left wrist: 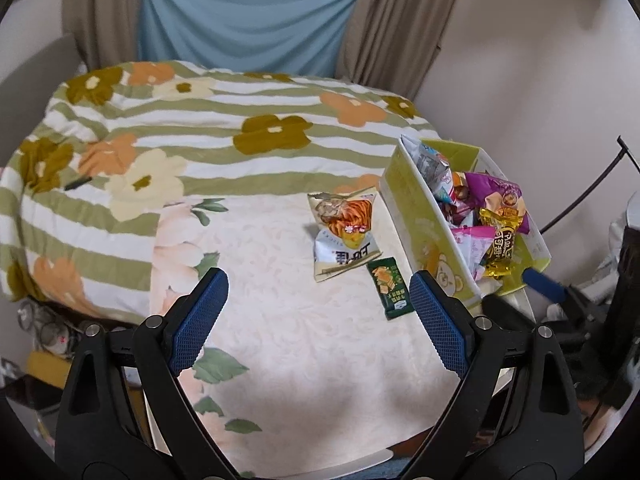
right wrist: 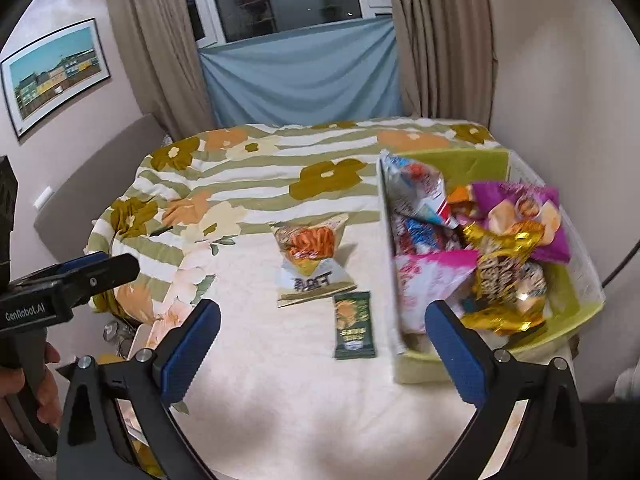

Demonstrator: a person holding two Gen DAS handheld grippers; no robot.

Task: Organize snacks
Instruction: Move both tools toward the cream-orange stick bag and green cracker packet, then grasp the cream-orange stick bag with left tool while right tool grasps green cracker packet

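A cream snack bag with orange sticks printed on it [left wrist: 345, 231] [right wrist: 311, 262] lies flat on the pale cloth. Beside it lies a small dark green packet [left wrist: 390, 289] [right wrist: 354, 325]. To their right a yellow-green box [left wrist: 416, 216] [right wrist: 576, 304] holds several bright snack packs, among them a purple bag [right wrist: 520, 212] and gold-wrapped sweets [left wrist: 500, 240]. My left gripper [left wrist: 318, 308] hovers open over the cloth, nothing between its blue pads; the green packet sits just inside its right finger. My right gripper [right wrist: 322, 340] is open too, with the green packet between its fingertips, untouched.
A striped flowered blanket [left wrist: 200, 128] covers the far half of the bed. Curtains and a blue sheet [right wrist: 304, 76] hang behind, and a framed picture [right wrist: 56, 76] is on the left wall. The other gripper's body and a hand [right wrist: 44, 384] show at left.
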